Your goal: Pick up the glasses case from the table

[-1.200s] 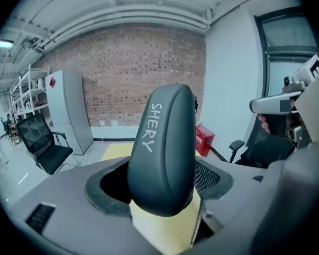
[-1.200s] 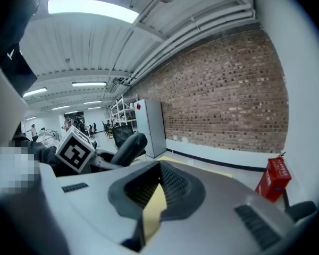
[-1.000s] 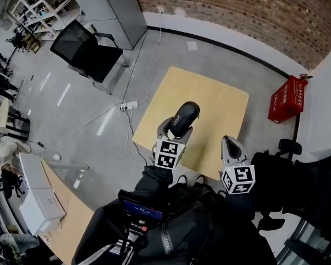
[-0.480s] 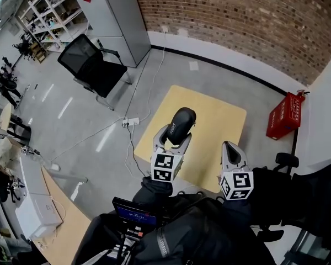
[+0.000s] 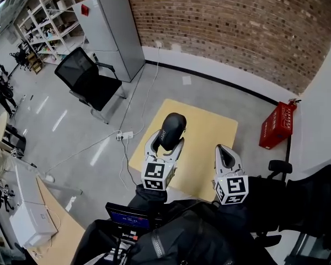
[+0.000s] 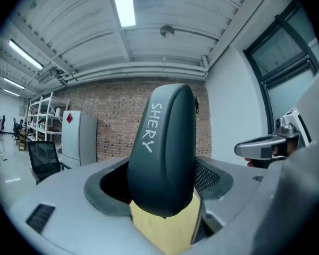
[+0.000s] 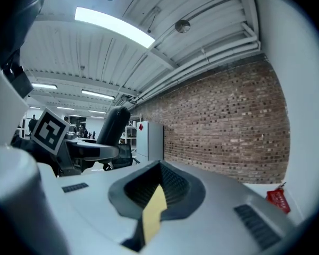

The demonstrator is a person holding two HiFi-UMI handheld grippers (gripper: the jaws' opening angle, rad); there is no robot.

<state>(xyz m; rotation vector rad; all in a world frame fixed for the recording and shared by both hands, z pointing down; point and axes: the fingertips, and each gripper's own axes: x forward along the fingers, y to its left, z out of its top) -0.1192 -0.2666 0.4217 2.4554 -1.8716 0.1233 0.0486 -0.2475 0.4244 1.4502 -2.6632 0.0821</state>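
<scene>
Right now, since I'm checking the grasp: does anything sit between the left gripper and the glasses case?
Nothing visible does. The glasses case is gripped directly between the left gripper's jaws, held clear above the table.

I read one word for certain: "SHERY", in white capitals running lengthwise along the dark shell of the glasses case (image 6: 162, 147), seen in the left gripper view. In the head view that same print is too small for me to read. A red diamond sticker sits on the grey cabinet (image 5: 113, 32); I can make out no lettering on it. The small blue screen (image 5: 127, 218) is unreadable.
</scene>
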